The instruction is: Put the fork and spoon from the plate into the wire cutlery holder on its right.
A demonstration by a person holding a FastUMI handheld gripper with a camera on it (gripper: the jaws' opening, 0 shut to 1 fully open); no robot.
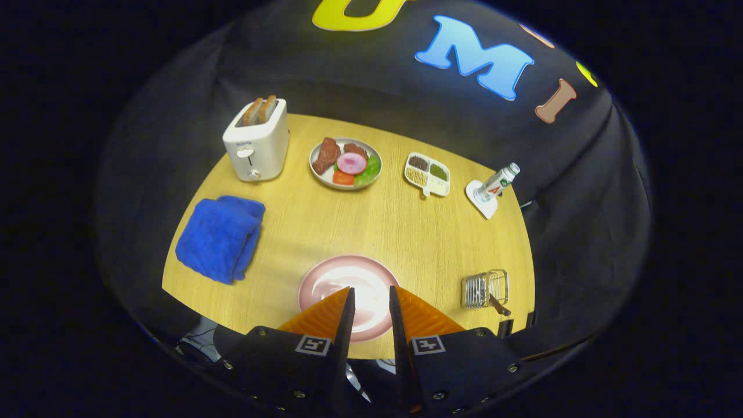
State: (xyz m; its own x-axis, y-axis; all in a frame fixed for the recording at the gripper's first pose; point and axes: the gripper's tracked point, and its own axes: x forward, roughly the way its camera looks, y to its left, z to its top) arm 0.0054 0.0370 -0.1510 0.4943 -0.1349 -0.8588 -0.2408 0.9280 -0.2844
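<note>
Glossy pink plate (348, 278), shiny metal wire cutlery holder (484, 289); matt wood table (325, 220); fluffy blue cloth (220, 238)

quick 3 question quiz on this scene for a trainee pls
1. What lies just ahead of the gripper and shows between its fingers?
A. a mug
B. a pink plate
C. a frying pan
2. True or false: the toaster at the far side of the table has two slices of bread in it.
3. Fill in: the gripper's fingers stand ____, with a gap between the tips.

Key: 1 B; 2 true; 3 open
</note>
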